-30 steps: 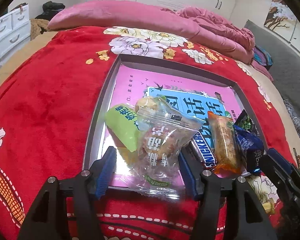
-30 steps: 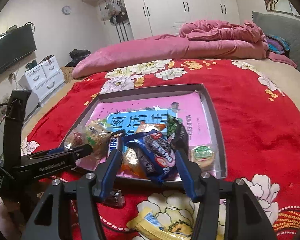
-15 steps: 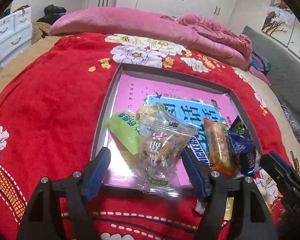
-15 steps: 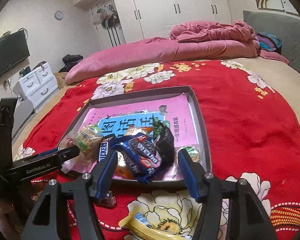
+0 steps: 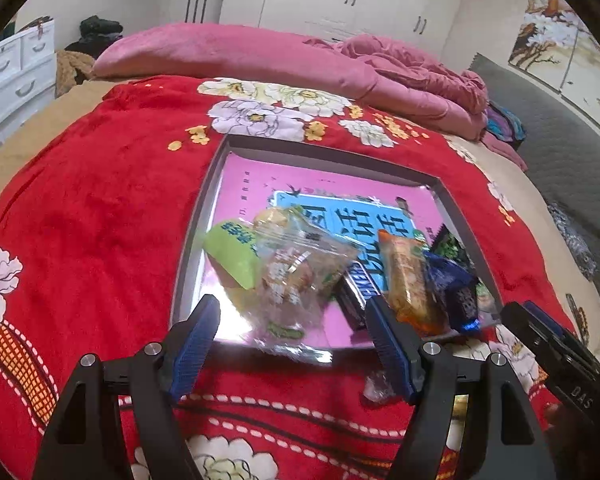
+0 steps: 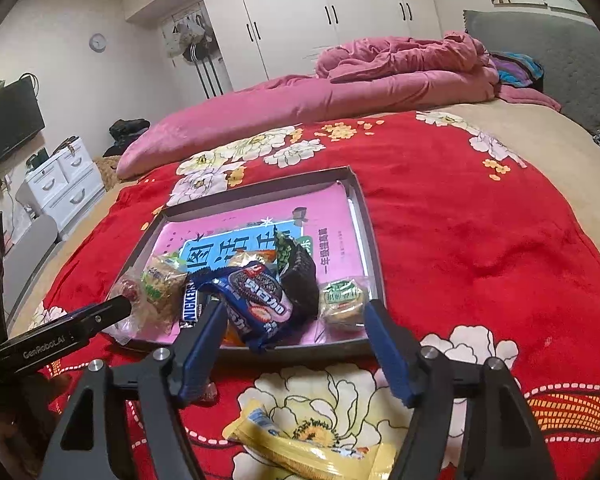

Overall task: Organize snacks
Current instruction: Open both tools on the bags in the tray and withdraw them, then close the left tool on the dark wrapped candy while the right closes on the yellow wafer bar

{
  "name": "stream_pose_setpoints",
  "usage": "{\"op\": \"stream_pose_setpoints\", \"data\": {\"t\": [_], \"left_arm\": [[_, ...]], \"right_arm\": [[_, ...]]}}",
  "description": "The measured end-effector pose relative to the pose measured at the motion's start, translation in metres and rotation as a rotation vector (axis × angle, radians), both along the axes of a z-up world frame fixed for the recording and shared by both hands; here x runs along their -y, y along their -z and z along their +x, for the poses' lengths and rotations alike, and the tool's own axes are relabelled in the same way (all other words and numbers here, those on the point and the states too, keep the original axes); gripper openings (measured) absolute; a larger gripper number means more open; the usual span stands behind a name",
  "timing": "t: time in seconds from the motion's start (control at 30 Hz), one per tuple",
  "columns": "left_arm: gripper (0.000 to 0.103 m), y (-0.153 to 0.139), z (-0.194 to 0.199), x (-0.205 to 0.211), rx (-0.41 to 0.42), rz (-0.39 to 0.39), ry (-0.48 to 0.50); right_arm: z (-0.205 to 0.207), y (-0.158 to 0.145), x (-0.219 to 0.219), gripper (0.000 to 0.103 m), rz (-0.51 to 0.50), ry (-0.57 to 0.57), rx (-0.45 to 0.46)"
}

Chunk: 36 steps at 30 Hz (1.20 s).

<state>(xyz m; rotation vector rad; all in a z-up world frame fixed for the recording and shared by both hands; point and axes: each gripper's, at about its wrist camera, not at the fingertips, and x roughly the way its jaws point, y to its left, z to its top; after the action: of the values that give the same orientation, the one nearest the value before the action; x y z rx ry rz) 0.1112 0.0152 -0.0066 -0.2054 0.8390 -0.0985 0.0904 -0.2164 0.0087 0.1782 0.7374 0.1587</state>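
A grey tray (image 5: 192,248) with a pink printed sheet inside lies on the red flowered blanket. At its near end lies a heap of snacks: a green pack (image 5: 232,252), a clear bag (image 5: 300,272), a Snickers bar (image 5: 360,284), an orange pack (image 5: 408,280) and a blue biscuit pack (image 6: 256,296). My left gripper (image 5: 290,316) is open just short of the clear bag, its pads off it. The jaws of my right gripper (image 6: 295,312) are opening. The blue pack lies free ahead of them, beside a dark pack (image 6: 300,276) and a round cake (image 6: 344,298).
A yellow packet (image 6: 300,448) and a small wrapped candy (image 6: 208,394) lie on the blanket in front of the tray (image 6: 374,248). Pink bedding is piled at the far end of the bed. White drawers stand at the left, wardrobes behind.
Both pairs of jaws have widened and drawn back from the tray. The clear bag and the blue biscuit pack, earlier between the pads, now lie free in the tray.
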Motion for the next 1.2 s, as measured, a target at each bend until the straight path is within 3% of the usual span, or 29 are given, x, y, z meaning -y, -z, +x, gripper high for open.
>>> {"op": "stream_pose_setpoints", "data": {"t": [0.83, 1.2], "left_arm": [[0.076, 0.008, -0.027, 0.034, -0.089, 0.037, 0.144], [0.076, 0.017, -0.03, 0.048, -0.134, 0.055, 0.193]], "right_arm": [[-0.036, -0.006, -0.008, 0.075, -0.036, -0.053, -0.043], [-0.037, 0.007, -0.011, 0.075, -0.079, -0.133, -0.124]]}}
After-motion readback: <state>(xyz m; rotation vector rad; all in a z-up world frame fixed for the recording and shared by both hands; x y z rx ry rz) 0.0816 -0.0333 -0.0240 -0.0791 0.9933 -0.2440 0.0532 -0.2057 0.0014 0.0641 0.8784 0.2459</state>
